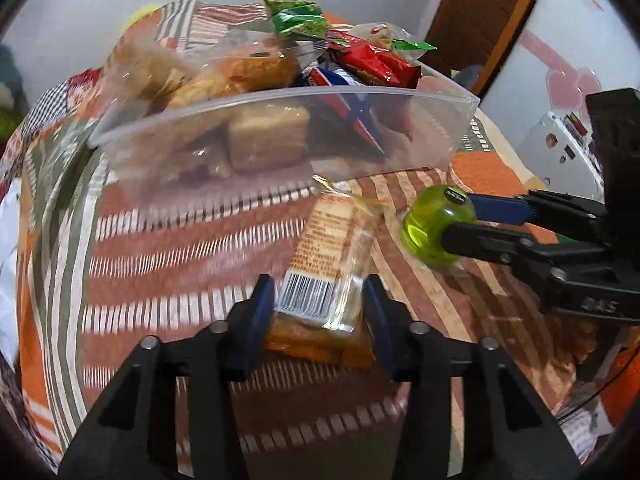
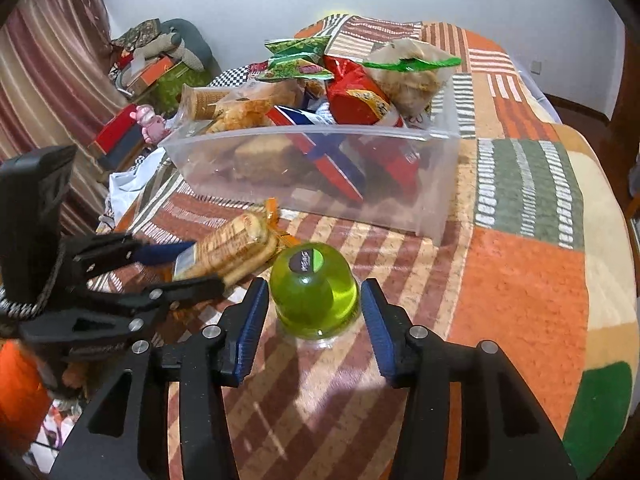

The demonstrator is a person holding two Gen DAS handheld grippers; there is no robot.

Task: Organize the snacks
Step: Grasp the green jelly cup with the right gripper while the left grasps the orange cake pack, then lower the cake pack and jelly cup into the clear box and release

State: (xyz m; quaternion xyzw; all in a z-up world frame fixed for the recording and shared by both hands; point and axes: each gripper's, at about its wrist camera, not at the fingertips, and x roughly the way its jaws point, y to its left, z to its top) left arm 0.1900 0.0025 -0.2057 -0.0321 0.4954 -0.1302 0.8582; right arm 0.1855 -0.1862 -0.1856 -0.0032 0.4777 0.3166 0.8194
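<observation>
Both hands are in play, over a patchwork blanket [image 2: 520, 280] on what looks like a bed: the left gripper [image 1: 318, 308] has its blue pads pressed against both sides of a clear-wrapped biscuit pack [image 1: 332, 256], barcode end toward the camera, so it looks clamped and the pack appears lifted off the cloth, while the right gripper [image 2: 314, 320] straddles a green jelly cup [image 2: 314, 290] that stands on the blanket, jaws apart with a sliver of daylight either side, not yet closed on it. Just beyond, the clear plastic bin [image 2: 400, 208] sits toward the blanket's far side, already heaped with a red packet [image 2: 356, 96], green wrappers [image 2: 296, 56] and cakes rising above its rim. I'd say this is the pick-up stage for the last two loose snacks; next the right needs to squeeze on the cup, then both must rise above the near wall and drop in. Room is tight between the grippers, nearly side by side, and the bin's only gap looks to be near its right end; the blanket's right edge lies open
</observation>
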